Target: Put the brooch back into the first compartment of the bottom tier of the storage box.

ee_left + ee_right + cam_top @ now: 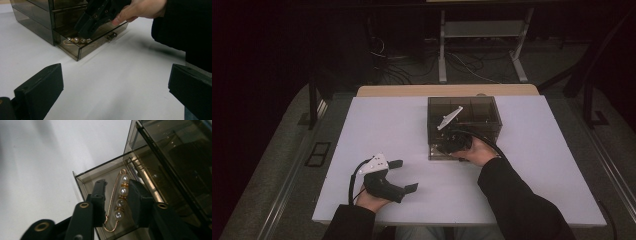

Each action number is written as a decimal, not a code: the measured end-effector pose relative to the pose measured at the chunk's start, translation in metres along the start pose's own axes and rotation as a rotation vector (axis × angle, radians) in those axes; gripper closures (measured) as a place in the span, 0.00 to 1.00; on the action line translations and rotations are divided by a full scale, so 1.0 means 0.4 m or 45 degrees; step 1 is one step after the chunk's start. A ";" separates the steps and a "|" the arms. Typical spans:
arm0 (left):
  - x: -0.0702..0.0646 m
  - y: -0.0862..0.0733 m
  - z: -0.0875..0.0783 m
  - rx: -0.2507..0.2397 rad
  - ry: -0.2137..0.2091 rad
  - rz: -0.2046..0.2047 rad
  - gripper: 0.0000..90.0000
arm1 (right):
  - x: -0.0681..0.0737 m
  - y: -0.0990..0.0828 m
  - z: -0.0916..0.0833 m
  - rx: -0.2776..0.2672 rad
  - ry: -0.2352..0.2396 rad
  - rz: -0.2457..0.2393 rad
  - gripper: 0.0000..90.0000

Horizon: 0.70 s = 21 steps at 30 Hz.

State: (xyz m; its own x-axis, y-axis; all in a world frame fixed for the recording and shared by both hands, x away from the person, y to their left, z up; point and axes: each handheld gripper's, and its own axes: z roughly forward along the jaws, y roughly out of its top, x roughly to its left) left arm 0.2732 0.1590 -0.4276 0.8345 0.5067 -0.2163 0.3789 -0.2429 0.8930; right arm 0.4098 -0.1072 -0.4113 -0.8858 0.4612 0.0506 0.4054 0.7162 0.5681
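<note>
A smoked clear drawer box (464, 117) stands on the white table (532, 165), its bottom drawer (100, 41) pulled out. In that drawer lies a gold pin with several pearls (120, 200), also seen as the pearl pin (78, 40) in the left gripper view. My right gripper (117, 183) reaches down into the drawer, its jaws open and standing close on either side of the pin. In the high view the right gripper (452, 142) is at the box's front. My left gripper (407, 175) rests near the table's front left, open and holding nothing; its jaws (117, 80) face the box.
The box has upper drawers (67, 16) that are pushed in. A small metal knob (112, 36) sits on the open drawer's front. Bare table surface lies left of the box. Beyond the table, cables and a metal stand (482, 45) are on the floor.
</note>
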 end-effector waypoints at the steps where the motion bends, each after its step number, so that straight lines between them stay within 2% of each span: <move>1: 0.000 0.000 0.000 0.000 0.000 0.001 0.00 | 0.001 0.000 -0.003 0.004 -0.006 -0.002 0.70; 12: -0.001 0.000 0.001 -0.002 0.000 0.002 0.00 | 0.009 -0.007 -0.055 -0.045 0.007 0.023 0.53; 21: 0.000 0.001 0.005 0.005 -0.004 0.002 0.00 | 0.016 -0.030 -0.098 -0.069 0.026 0.044 0.37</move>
State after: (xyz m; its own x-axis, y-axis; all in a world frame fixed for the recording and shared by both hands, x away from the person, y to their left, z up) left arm 0.2741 0.1572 -0.4281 0.8362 0.5039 -0.2163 0.3792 -0.2464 0.8919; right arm 0.3903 -0.1334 -0.3855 -0.8762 0.4739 0.0873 0.4233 0.6702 0.6096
